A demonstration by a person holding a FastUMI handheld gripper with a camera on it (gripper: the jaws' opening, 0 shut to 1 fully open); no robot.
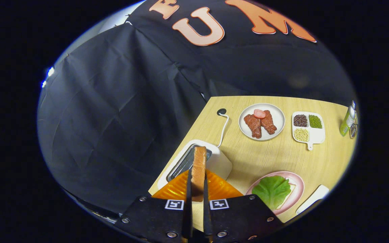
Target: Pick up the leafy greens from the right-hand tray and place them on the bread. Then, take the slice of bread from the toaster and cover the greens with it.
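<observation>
Two tongs (197, 189) clamping bread (198, 168) above toaster (214, 162).

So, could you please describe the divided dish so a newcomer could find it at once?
On the wooden table, look beyond the gripper shut on the bread slice, right of the round meat plate. The white divided dish alone holds three small heaps: dark, green and pale.

The tool (197, 192) is tilted, its two fingers (188, 202) closed tight on a bread slice (198, 165).

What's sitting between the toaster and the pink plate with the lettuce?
In the gripper view, an orange tray lies between toaster and plate; the gripper holds bread above it.
</observation>
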